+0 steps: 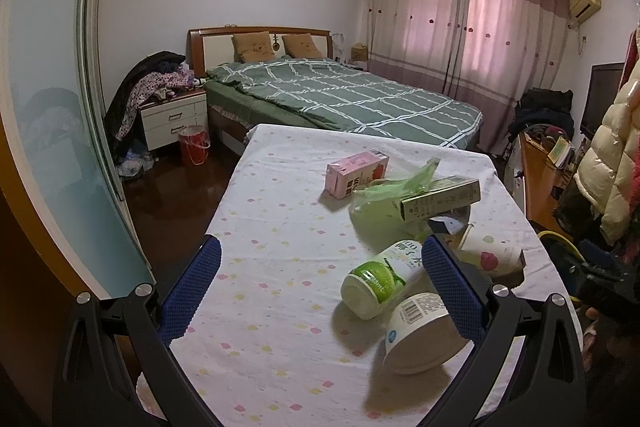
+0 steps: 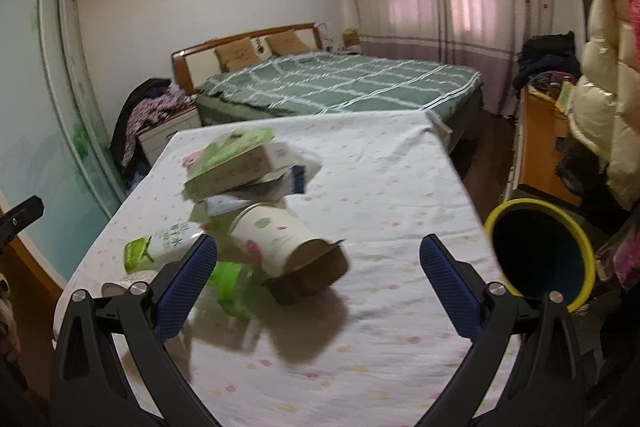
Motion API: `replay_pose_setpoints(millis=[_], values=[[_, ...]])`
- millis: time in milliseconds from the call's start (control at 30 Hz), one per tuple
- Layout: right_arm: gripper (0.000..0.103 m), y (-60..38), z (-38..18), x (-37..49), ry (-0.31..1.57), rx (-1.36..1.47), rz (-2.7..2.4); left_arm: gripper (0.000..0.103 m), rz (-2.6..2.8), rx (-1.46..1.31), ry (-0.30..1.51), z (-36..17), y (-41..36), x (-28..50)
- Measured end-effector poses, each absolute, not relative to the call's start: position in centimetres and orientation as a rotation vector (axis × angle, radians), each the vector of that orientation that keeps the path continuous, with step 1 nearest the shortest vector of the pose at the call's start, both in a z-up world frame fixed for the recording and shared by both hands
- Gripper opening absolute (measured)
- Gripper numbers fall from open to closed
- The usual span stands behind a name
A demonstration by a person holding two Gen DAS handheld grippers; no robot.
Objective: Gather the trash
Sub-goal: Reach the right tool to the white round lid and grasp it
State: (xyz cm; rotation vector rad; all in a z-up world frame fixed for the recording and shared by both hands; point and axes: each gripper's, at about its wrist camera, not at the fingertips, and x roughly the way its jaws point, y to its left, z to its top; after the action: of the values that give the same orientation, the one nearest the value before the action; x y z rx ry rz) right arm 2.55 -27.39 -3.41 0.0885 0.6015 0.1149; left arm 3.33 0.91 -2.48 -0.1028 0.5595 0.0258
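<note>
Trash lies on a table (image 1: 280, 227) with a dotted white cloth. In the left wrist view: a pink carton (image 1: 356, 171), a green plastic bag (image 1: 384, 203), a green box (image 1: 440, 198), a green-capped bottle (image 1: 380, 277), a white tub (image 1: 420, 335) and a paper cup (image 1: 492, 255). My left gripper (image 1: 320, 287) is open and empty, the bottle between its fingers. In the right wrist view the paper cup (image 2: 280, 239) lies on its side, with stacked boxes (image 2: 236, 167) and the bottle (image 2: 160, 247) behind. My right gripper (image 2: 318, 283) is open and empty, near the cup.
A yellow-rimmed bin (image 2: 540, 251) stands off the table's right edge. A bed (image 1: 340, 95) lies beyond the table's far end. A nightstand (image 1: 172, 115) piled with clothes, a red bucket (image 1: 194, 145) and a desk (image 1: 540, 179) flank it. A glass sliding door (image 1: 60, 107) is at left.
</note>
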Motion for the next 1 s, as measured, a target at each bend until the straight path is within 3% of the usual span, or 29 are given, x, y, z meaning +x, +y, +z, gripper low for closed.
replay_pose_setpoints(millis=[567,1000], values=[[0.089,-20.6,-4.6,8.7,0.677,0.047,0.246,0.099,0.082,-0.124,0.542,-3.0,3.8,3.2],[0.086,-19.6,-3.7,1.0,0.622,-0.046,0.373,0.099,0.120,-0.153,0.511,-2.9,5.8,1.9]])
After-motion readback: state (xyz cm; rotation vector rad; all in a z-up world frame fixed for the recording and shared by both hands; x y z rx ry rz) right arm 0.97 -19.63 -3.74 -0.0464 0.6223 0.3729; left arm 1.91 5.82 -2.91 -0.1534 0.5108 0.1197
